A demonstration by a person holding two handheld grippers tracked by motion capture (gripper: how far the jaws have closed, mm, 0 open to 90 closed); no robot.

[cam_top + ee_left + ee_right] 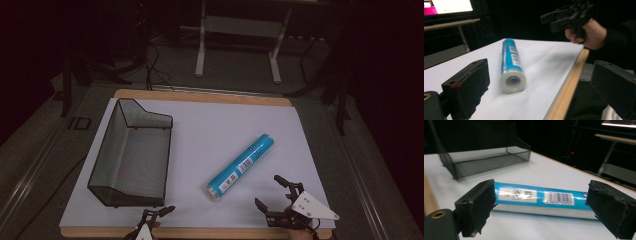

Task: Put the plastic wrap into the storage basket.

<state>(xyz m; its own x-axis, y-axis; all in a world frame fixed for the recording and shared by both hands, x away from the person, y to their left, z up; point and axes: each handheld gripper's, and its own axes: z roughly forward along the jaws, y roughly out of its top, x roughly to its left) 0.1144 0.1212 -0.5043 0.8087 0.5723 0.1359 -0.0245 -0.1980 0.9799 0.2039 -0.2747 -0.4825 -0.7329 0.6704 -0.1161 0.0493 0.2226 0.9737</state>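
Observation:
A blue tube (pixel 242 165) with a white label lies diagonally on the white table sheet (pixel 215 135), right of centre. A black wire-mesh tray (pixel 131 152) stands at the left. My right gripper (pixel 271 191) hovers near the front right edge, open, its jaws spread wide just short of the tube (pixel 541 198), nothing between them. My left gripper (pixel 161 212) sits at the front edge below the tray, open and empty. In the left gripper view the tube's open end (pixel 513 81) faces me, with the other hand and its gripper (pixel 569 15) beyond.
The wooden table edge (pixel 200 233) runs along the front. The mesh tray (pixel 484 160) stands behind the tube in the right gripper view. A white table frame (pixel 240 30) and cables sit on the floor beyond the far edge.

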